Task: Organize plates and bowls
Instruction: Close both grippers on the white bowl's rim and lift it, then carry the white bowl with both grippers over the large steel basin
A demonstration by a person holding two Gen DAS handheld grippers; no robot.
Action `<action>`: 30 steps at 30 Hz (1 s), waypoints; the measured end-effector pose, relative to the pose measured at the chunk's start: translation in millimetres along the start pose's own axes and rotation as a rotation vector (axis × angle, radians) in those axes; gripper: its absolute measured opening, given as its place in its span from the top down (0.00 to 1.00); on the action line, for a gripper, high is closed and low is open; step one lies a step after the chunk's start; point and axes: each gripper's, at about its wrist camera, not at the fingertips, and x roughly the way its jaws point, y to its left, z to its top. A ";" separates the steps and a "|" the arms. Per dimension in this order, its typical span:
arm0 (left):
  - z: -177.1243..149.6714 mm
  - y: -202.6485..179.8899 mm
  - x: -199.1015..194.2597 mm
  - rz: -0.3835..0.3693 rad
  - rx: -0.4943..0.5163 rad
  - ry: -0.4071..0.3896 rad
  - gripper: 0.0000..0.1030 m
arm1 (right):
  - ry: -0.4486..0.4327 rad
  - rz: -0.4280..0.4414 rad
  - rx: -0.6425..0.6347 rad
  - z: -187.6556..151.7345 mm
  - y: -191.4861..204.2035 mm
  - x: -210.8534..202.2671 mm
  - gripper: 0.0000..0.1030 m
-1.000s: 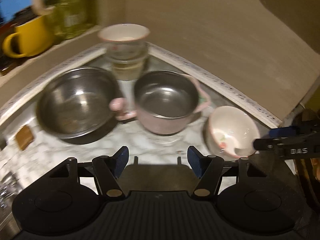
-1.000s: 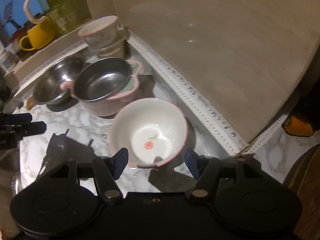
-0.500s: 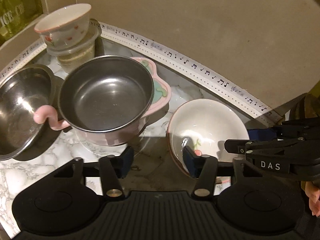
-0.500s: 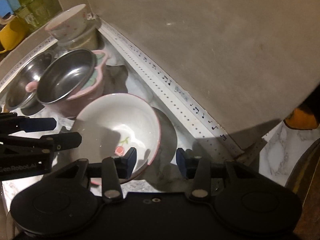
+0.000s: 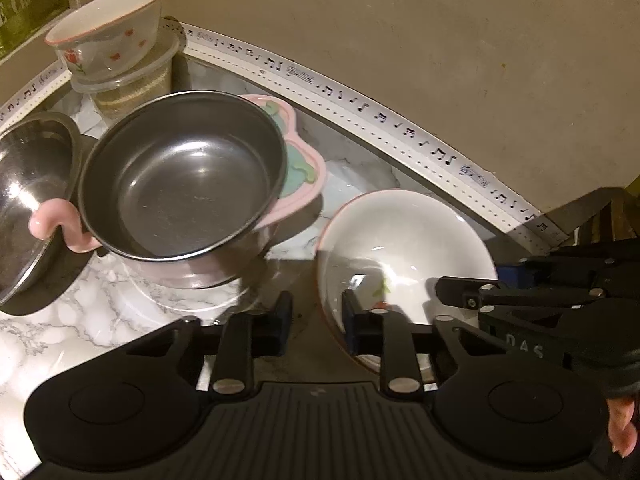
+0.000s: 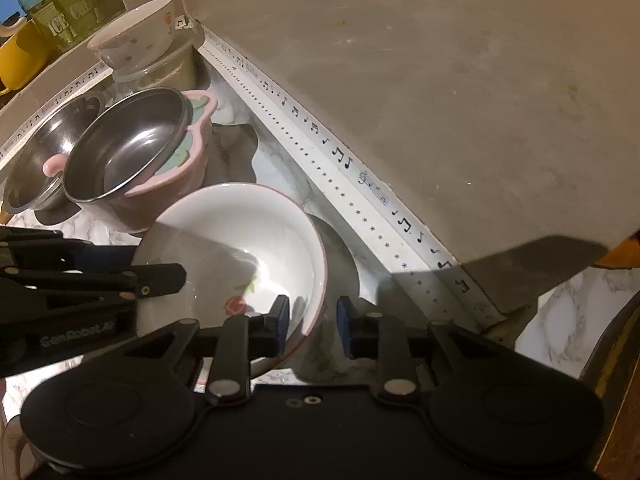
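The white bowl (image 6: 236,248) is sitting on the marble counter (image 5: 80,320), beside the wall and near the pink-handled steel bowl (image 5: 180,176). The right gripper (image 6: 312,320) is straddling the white bowl's right rim, jaws apart, not clamping it. The left gripper (image 5: 316,320) is straddling its left rim, likewise released. A floral bowl (image 5: 108,36) is resting on a container behind.
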 end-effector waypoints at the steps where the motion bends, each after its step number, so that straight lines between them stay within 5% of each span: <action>1: 0.0 -1.4 0.0 -0.006 0.003 -0.002 0.87 | -0.001 0.004 -0.004 -0.4 1.6 -0.4 0.85; 15: -10.3 -10.0 -19.6 0.010 0.010 -0.043 0.89 | -0.052 -0.030 -0.018 -8.7 10.0 -16.6 0.86; 30: -10.7 30.9 -99.4 0.078 -0.036 -0.158 0.89 | -0.124 0.037 -0.108 16.0 65.7 -59.9 0.87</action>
